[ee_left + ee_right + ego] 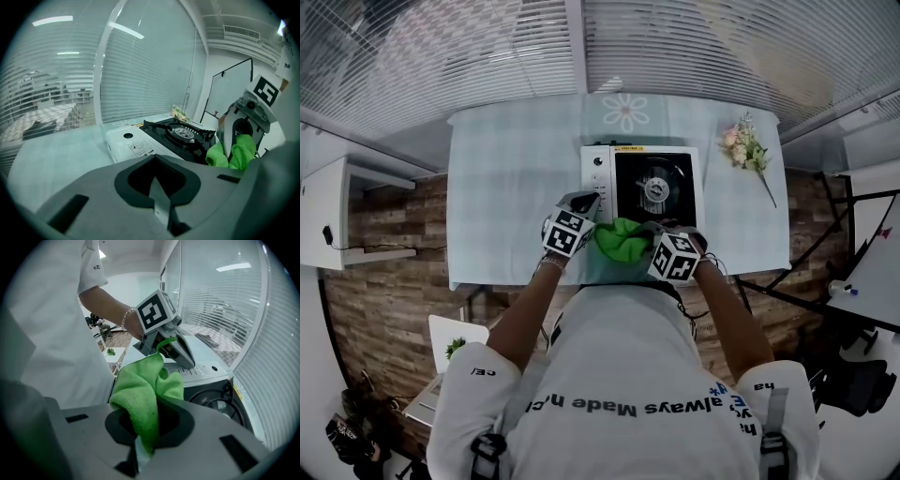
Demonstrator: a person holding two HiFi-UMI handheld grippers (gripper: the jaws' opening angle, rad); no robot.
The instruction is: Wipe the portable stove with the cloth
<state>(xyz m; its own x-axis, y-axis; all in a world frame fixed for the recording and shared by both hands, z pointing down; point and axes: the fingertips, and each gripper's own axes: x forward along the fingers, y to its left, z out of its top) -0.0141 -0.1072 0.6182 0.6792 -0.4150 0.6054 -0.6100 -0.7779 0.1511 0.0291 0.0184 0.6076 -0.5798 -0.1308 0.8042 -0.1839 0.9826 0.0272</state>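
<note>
The portable stove (642,183) is white with a black burner top and sits mid-table; it also shows as the stove (154,140) and the stove (208,380). A bright green cloth (623,239) is bunched at the stove's near edge, between both grippers. My right gripper (652,234) is shut on this cloth (143,394), which bulges up out of its jaws (140,439). My left gripper (584,204) hovers by the stove's front left corner, beside the cloth. Its jaws (157,187) are shut with nothing showing between them. The left gripper view shows the cloth (232,152) hanging under the right gripper.
The table (516,169) has a pale checked cover. A bunch of flowers (748,150) lies at its right side. Window blinds run behind the table. A whiteboard (229,93) stands to the right. The person's body is close against the table's near edge.
</note>
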